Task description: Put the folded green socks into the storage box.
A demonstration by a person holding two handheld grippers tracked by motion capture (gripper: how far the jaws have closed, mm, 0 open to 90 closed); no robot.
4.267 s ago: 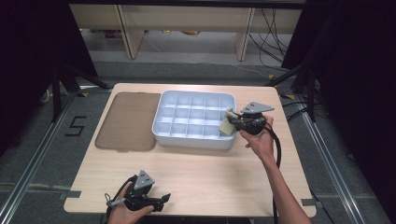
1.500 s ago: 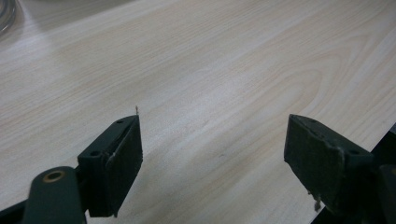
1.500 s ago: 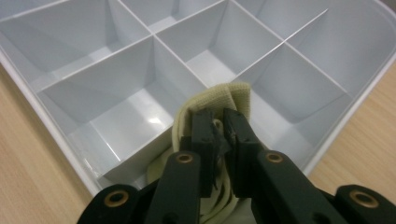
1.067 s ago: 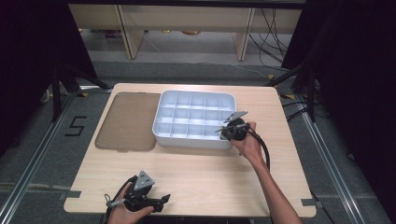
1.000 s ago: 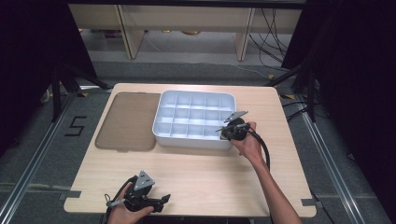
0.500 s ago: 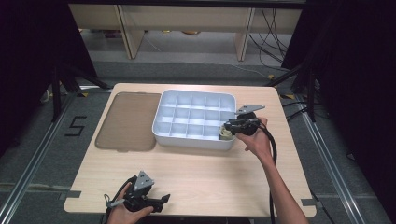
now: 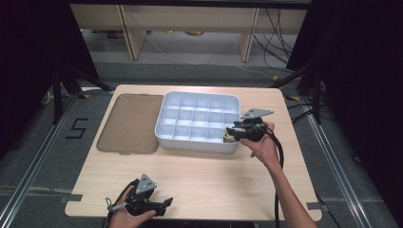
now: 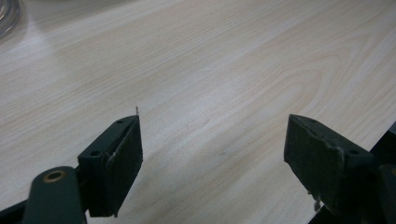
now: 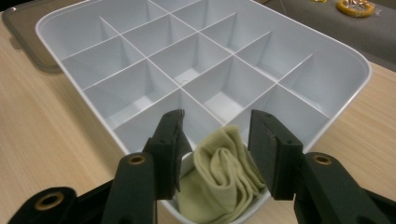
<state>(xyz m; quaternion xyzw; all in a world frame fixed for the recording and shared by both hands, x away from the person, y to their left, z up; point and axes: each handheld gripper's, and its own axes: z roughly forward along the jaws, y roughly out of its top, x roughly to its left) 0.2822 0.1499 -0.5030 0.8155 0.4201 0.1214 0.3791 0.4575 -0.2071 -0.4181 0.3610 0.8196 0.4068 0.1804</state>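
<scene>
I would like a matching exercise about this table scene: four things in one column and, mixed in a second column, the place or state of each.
Things:
1. yellow-green cloth
2. white divided tray
3. brown lid
4. left gripper

Places or states:
A. flat on the table, left of the tray
B. folded in a corner compartment nearest the right gripper
C. jaws open over bare wood
D. in the middle of the table, every other compartment empty

Pairs: 1-B, 2-D, 3-A, 4-C
</scene>
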